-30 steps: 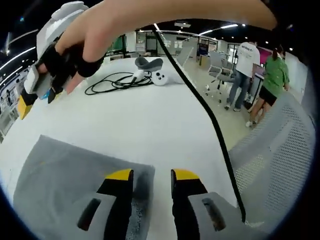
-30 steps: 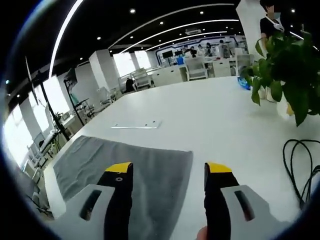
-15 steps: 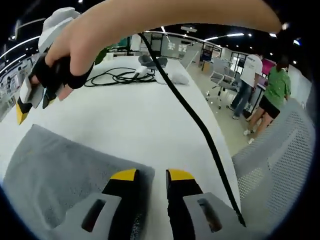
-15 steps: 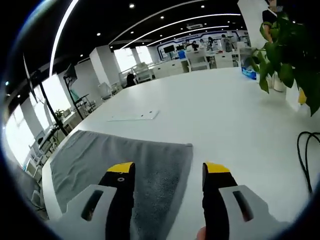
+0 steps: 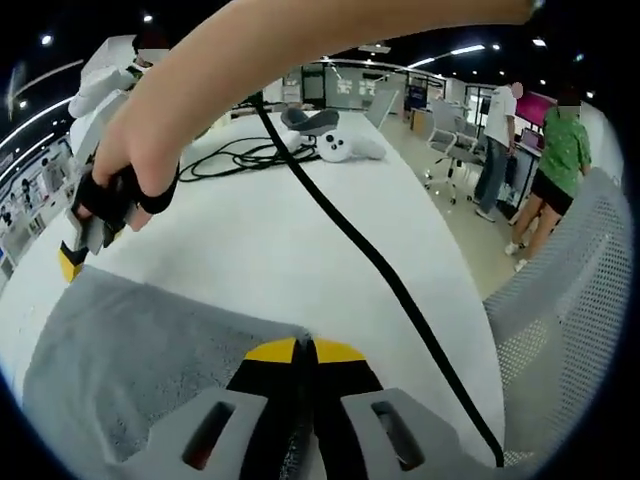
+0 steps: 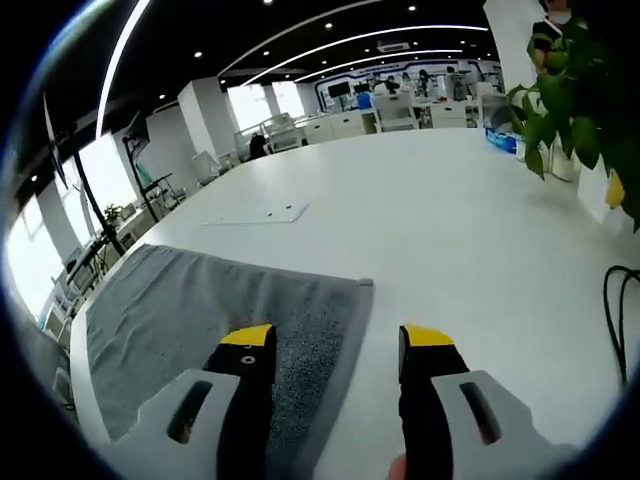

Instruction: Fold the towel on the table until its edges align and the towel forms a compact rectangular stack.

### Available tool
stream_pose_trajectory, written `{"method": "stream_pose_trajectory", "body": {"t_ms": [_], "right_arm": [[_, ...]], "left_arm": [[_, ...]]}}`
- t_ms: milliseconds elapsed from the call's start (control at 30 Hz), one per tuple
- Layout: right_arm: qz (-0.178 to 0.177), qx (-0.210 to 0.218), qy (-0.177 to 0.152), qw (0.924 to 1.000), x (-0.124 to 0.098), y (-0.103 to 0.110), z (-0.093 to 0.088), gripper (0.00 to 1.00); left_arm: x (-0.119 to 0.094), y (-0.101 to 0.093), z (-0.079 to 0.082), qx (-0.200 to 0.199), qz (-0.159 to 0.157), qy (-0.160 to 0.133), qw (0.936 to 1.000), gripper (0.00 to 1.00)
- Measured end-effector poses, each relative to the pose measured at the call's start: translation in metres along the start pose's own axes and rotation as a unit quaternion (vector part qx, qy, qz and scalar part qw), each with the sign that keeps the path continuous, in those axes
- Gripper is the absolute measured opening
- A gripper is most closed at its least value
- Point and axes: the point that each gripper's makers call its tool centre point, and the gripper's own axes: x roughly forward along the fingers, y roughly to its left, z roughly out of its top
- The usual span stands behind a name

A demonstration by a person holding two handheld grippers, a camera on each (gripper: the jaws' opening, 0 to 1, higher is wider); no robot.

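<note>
Grey towel (image 5: 150, 350) flat on white desk (image 5: 300, 230), left claw (image 5: 305, 352) pinched tight on its near corner edge. Right claw (image 6: 335, 342) spread wide, straddling towel's side edge, one jaw over cloth, one over bare desk. No readable writing anywhere.

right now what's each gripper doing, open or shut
Left gripper: shut on the gray towel at its edge.
Right gripper: open, jaws straddling the towel's edge, holding nothing.

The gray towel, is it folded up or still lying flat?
Spread flat. The gray towel lies as one layer on the white table, with no fold showing, though its near part is hidden behind the jaws.
</note>
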Motion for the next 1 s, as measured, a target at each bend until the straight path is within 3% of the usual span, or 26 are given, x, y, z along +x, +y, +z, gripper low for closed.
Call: {"method": "stream_pose_trajectory", "body": {"t_ms": [100,367,533,600,667,733,933,1000], "right_arm": [[-0.001,-0.002,0.004,1.0,0.006,-0.003,-0.001,0.42],[-0.021,-0.002,-0.018,0.9996,0.022,-0.017,0.016,0.34],[-0.029,-0.009,-0.012,0.9995,0.032,-0.02,0.012,0.31],[-0.051,-0.021,0.009,0.9984,0.032,-0.025,0.003,0.27],[-0.057,-0.081,0.015,0.995,0.037,-0.031,0.006,0.23],[-0.057,-0.099,0.013,0.9934,0.041,-0.03,0.006,0.23],[-0.039,-0.103,-0.002,0.9939,0.043,-0.024,0.006,0.15],[-0.028,-0.107,0.003,0.9939,0.045,-0.019,0.007,0.08]], "left_arm": [[-0.001,0.001,0.0,-0.019,-0.005,-0.009,0.9998,0.03],[-0.001,0.0,0.001,-0.009,-0.004,-0.011,0.9999,0.03],[-0.001,-0.001,0.001,0.004,-0.007,-0.016,0.9998,0.04],[0.0,-0.001,0.001,0.003,-0.009,-0.017,0.9998,0.04],[0.0,-0.001,0.001,0.002,-0.01,-0.017,0.9998,0.04],[0.0,-0.001,0.001,0.009,-0.01,-0.017,0.9998,0.04],[-0.001,-0.001,0.001,0.01,-0.016,-0.022,0.9996,0.04],[-0.001,-0.002,0.001,0.011,-0.014,-0.022,0.9996,0.04]]}}
